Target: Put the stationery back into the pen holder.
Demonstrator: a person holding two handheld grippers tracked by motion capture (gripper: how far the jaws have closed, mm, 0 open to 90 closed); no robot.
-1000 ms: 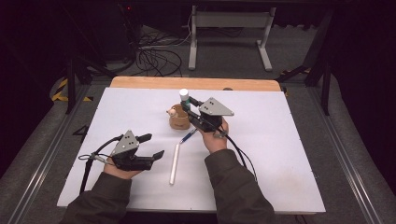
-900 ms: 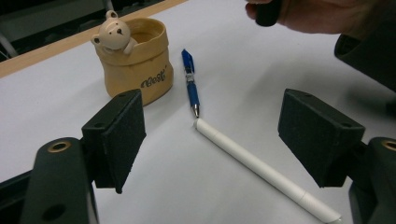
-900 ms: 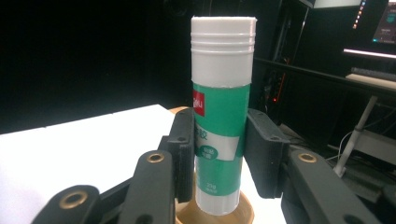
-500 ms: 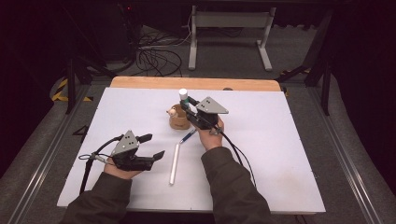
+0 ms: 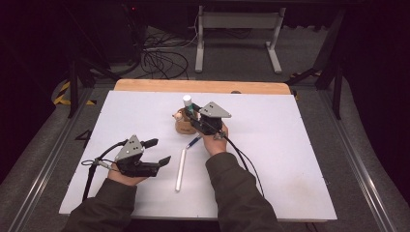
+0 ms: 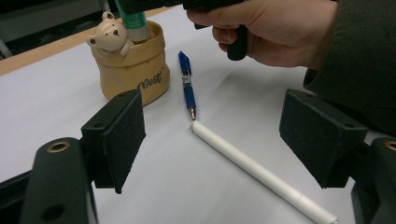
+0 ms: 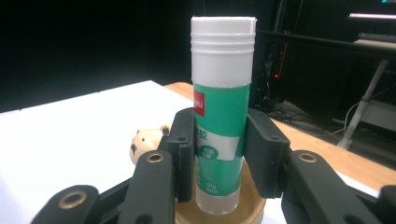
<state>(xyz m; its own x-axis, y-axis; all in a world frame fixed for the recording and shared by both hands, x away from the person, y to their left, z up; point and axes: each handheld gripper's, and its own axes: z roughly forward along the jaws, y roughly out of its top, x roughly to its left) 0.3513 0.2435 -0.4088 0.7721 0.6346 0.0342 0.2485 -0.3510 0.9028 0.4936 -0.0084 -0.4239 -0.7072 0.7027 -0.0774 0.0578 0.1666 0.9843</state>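
Observation:
A green and white glue stick (image 7: 220, 126) stands upright with its lower end inside a tan holder (image 6: 133, 70) that has a small bear figure (image 6: 109, 35) on its rim. My right gripper (image 7: 219, 154) is shut on the glue stick, one jaw on each side of its label. From above, the glue stick's white cap (image 5: 187, 100) pokes up over the holder (image 5: 182, 126) beside the right gripper (image 5: 196, 117). A blue pen (image 5: 193, 142) and a white pen (image 5: 180, 169) lie on the table just in front. My left gripper (image 5: 157, 152) rests open at the left, aimed at the pens.
The white table top (image 5: 300, 145) has a wooden strip (image 5: 203, 86) along its far edge. Behind it stand a metal frame (image 5: 237, 29) and loose cables (image 5: 159, 58) on the dark floor. A cable (image 5: 241, 159) trails from the right gripper across the table.
The right gripper with the glue stick has shifted slightly left and lower, over the holder. The left gripper has not moved.

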